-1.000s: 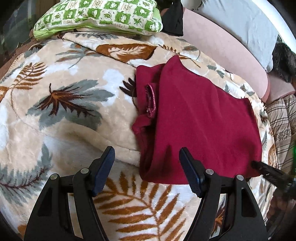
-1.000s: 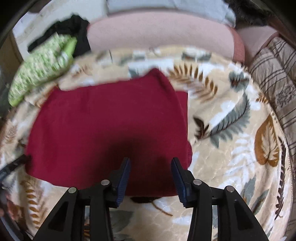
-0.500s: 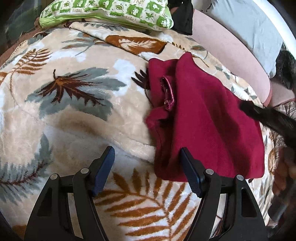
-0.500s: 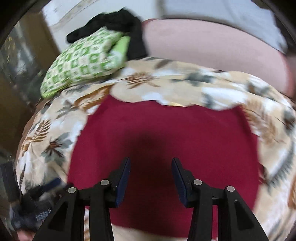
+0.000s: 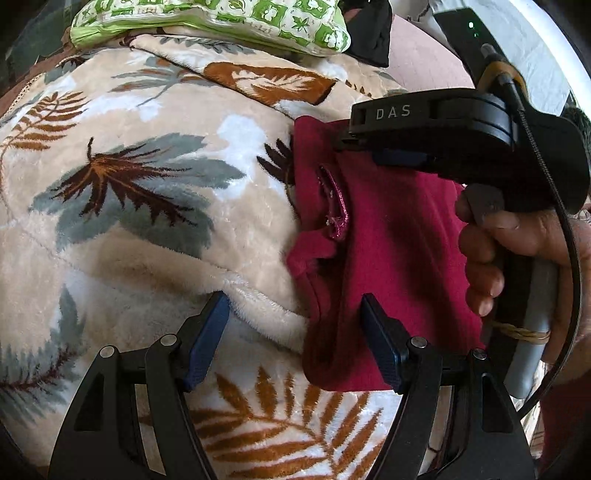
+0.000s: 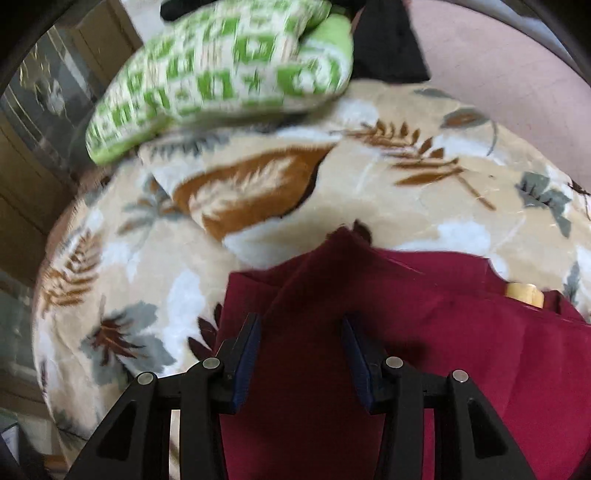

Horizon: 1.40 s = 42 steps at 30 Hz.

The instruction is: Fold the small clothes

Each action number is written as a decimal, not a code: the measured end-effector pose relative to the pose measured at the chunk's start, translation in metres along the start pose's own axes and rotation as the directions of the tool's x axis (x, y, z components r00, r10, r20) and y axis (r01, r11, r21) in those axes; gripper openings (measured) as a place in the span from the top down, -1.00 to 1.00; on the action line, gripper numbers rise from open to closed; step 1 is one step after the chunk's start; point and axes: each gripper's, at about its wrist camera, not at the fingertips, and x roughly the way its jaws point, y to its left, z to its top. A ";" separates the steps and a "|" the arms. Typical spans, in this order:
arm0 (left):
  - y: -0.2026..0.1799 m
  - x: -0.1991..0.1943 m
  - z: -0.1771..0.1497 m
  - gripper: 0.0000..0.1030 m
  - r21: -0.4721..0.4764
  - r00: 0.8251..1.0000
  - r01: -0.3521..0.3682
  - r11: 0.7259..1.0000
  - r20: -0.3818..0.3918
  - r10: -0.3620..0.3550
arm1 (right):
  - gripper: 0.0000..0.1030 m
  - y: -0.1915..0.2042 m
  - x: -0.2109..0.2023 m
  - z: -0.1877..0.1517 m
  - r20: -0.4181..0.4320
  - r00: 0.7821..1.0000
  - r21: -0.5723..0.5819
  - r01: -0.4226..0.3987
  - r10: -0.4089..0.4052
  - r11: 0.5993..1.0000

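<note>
A dark red folded garment (image 5: 399, 254) lies on a leaf-patterned blanket (image 5: 147, 206). My left gripper (image 5: 295, 339) is open, low over the garment's near left corner, its right finger above the cloth. My right gripper (image 6: 301, 358) is open and empty, hovering over the garment (image 6: 406, 350) near its far left corner. In the left wrist view the right tool (image 5: 461, 133) and the hand holding it cover the garment's right part.
A green-and-white patterned pillow (image 5: 221, 22) lies at the blanket's far edge, with a black cloth (image 5: 369, 33) beside it. A pink cushion (image 6: 498, 66) runs behind the blanket. A small tan tag (image 6: 524, 293) shows on the garment.
My right gripper has swung left across the garment toward its far left corner and now fills the right of the left wrist view. My left gripper has shifted slightly left and closer.
</note>
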 end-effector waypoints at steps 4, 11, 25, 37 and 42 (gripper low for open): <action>0.001 -0.001 -0.001 -0.41 -0.002 1.000 0.006 1.000 0.000 -0.006 | 0.11 0.006 -0.010 -0.002 -0.016 1.000 -0.036 -0.015 0.014 0.999; 0.004 -0.002 -0.001 -0.41 -0.015 1.000 0.018 1.000 0.000 -0.018 | -0.30 0.011 -0.012 0.000 -0.055 0.998 -0.041 0.022 -0.024 0.999; 0.008 0.000 0.004 -0.41 -0.047 0.999 0.038 0.998 0.003 -0.038 | -0.64 0.046 0.030 -0.003 -0.084 0.971 -0.234 0.197 -0.222 0.952; 0.002 -0.004 0.009 -0.41 -0.076 0.984 0.170 0.982 0.063 -0.166 | 0.59 -0.001 -0.027 -0.002 -0.039 0.998 -0.065 -0.050 0.047 0.997; -0.004 0.004 0.017 -0.41 -0.056 0.989 0.137 0.989 0.065 -0.134 | 0.59 0.005 -0.021 0.002 -0.048 0.998 -0.081 -0.043 0.039 0.996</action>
